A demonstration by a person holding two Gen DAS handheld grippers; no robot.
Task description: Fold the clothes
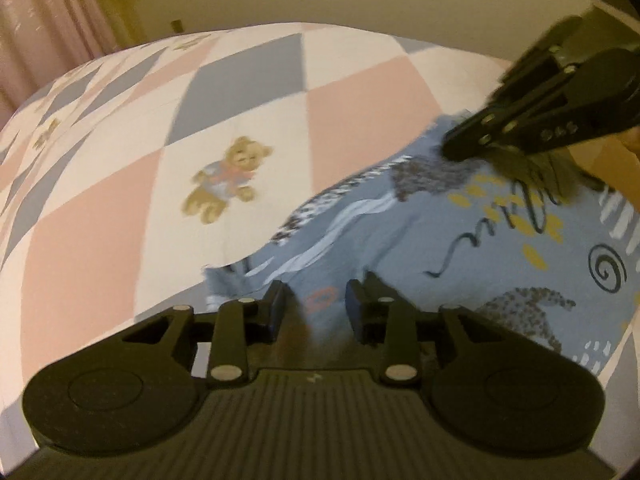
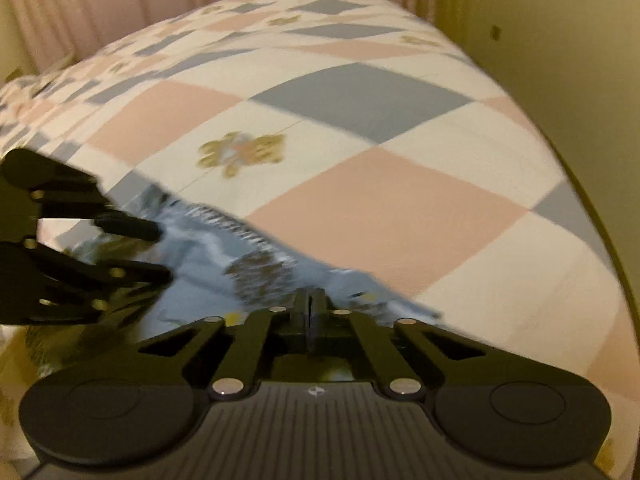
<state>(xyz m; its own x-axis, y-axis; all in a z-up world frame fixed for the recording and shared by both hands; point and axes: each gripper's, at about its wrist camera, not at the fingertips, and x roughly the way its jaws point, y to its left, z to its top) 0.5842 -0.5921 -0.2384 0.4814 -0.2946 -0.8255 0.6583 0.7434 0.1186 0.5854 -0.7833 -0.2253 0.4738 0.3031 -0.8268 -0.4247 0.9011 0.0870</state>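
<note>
A pink curtain point(image 1: 52, 12) is hanging at the far left, and beside it the bedspread point(image 1: 132, 184), checked in pink, grey and white, is stretching wide and bare across the left half of the left wrist view, with a printed teddy bear point(image 1: 224, 180) lying flat in a white square and nothing standing between it and the bed's far edge. Moving right, the blue patterned garment point(image 1: 472, 248) is lying on the bedspread, its ragged near-left corner ending just ahead of the left gripper point(image 1: 316, 300), whose jaws are standing apart over the cloth with a gap of blue fabric showing between them, gripping nothing. The garment's upper edge is running diagonally up to the right, where the right gripper point(image 1: 464, 148) is meeting that edge, its tips pressed into the cloth. In the right wrist view the left gripper point(image 2: 160, 252) is coming in from the left side with its fingers spread above the garment point(image 2: 208, 256), and the cloth's edge is slanting down to the right toward the right gripper point(image 2: 310, 300), whose fingers are pressed together; fabric is bunching at their tips, though blur is hiding whether any is pinched between them. Beyond that edge the bedspread point(image 2: 400, 208) is lying open to the right, ending at the bed's curved rim against a plain wall point(image 2: 560, 60).
</note>
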